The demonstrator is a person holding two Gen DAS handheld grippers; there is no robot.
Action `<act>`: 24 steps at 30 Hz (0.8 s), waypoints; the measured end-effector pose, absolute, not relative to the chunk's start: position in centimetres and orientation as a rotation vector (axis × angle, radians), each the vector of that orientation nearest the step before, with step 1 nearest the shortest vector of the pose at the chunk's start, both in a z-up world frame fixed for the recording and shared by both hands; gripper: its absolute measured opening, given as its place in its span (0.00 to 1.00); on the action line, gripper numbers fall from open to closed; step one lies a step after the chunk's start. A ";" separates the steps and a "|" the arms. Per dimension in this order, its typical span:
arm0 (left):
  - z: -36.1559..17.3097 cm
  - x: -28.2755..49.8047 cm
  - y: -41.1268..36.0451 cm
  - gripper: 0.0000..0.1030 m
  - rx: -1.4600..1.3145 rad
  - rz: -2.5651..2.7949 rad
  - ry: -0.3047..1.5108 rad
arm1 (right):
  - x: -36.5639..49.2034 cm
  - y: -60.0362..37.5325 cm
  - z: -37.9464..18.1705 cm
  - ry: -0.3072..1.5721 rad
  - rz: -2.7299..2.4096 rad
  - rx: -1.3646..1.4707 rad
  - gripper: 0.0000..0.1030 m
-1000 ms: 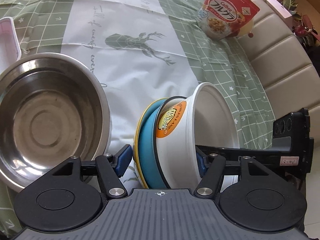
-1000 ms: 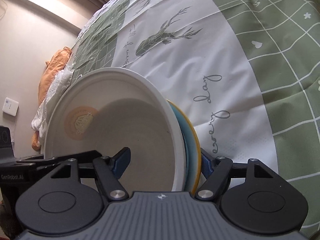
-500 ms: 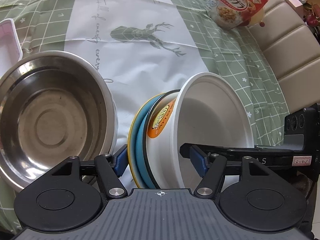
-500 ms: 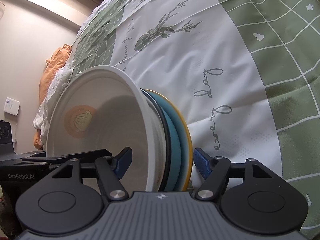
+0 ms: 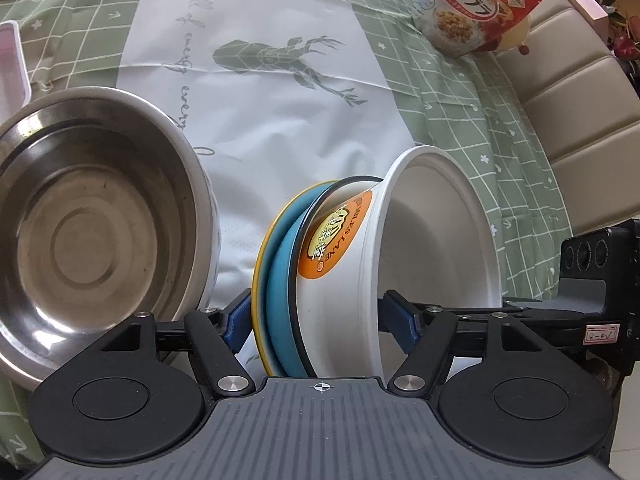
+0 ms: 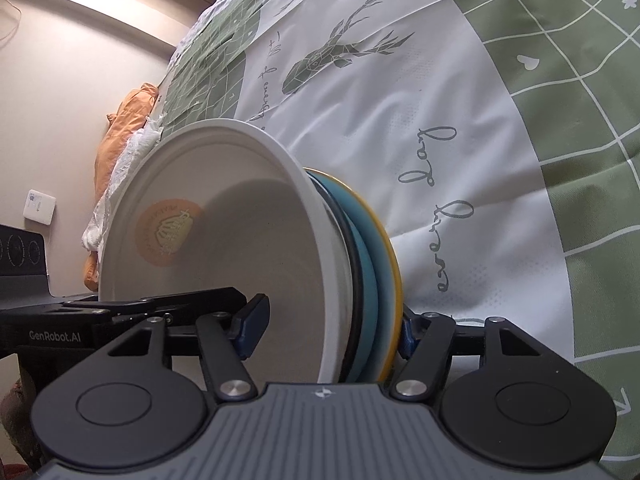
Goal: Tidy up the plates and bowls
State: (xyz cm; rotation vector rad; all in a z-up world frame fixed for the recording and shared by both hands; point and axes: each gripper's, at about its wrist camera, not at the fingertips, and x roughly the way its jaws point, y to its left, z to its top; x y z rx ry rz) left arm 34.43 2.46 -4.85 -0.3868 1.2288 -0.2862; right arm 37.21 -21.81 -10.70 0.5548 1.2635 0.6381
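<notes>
- The tablecloth (image 5: 280, 92), white with green check bands and deer prints, covered the whole surface ahead of both claws.
- The steel bowl (image 5: 92, 232) sat empty ahead and to the left of the left gripper (image 5: 318, 326), just beside its left finger and apart from the stack.
- The white bowl (image 5: 436, 240) stood on edge between the jaws of both claws, its open mouth facing the right side of the left wrist view and the left side of the right wrist view.
- The blue plate (image 5: 280, 292) and the yellow plate (image 5: 258, 280) stood on edge against the bowl's base, on the left claw's left-finger side.
- Left gripper: jaws were opening and at their widest, straddling the stack; the right pad stood clear of the bowl, while contact at the left pad could not be told.
- Right gripper (image 6: 328, 326): jaws were closing around the same stack; the right pad lay against the yellow plate (image 6: 394, 280), and the left pad stood inside the bowl (image 6: 224, 248), not yet on its wall.
- Judged procedure: the right claw should finish clamping before the left withdraws, or the upright stack could tip or fan apart.
- The steel bowl was the nearest obstruction for a leftward withdrawal.
- The cereal bag (image 5: 476, 4) lay far ahead to the right, well clear.
</notes>
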 end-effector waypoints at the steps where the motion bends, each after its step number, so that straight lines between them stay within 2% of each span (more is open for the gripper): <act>1: -4.9 34.4 2.5 0.71 -0.393 -0.285 1.230 | 37.1 -21.9 -10.5 1.267 0.636 0.552 0.60; 24: -5.0 35.2 1.2 0.70 -0.306 -0.331 1.238 | 37.1 -22.3 -10.9 1.283 0.608 0.550 0.61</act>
